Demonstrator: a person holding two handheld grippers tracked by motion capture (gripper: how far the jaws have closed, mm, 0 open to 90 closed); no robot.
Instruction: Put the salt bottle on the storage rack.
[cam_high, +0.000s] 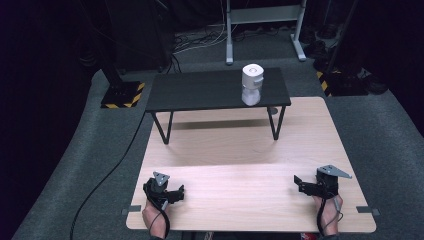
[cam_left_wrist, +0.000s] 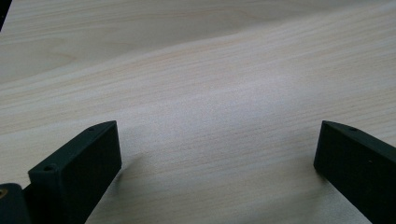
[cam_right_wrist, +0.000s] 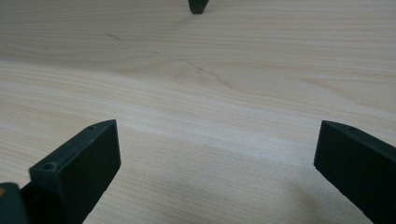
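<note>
Left gripper (cam_high: 176, 192) and right gripper (cam_high: 300, 184) gape wide, nothing held, low over pale wooden table (cam_high: 240, 150); white paper roll (cam_high: 251, 83) far ahead.

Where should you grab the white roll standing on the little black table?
Grip the upright white cylindrical roll around its round upper half, coming level from the front with the right hand-held gripper, probably. It stands on the low black table, its sides are free, and the jaws are wide open.

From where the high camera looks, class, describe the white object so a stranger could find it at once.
Start at the light wooden table; at its far end stands a low black shelf on thin legs. Toward the shelf's right end stands the white roll, upright, with a hole in its top, the one pale thing on that dark surface.
</note>
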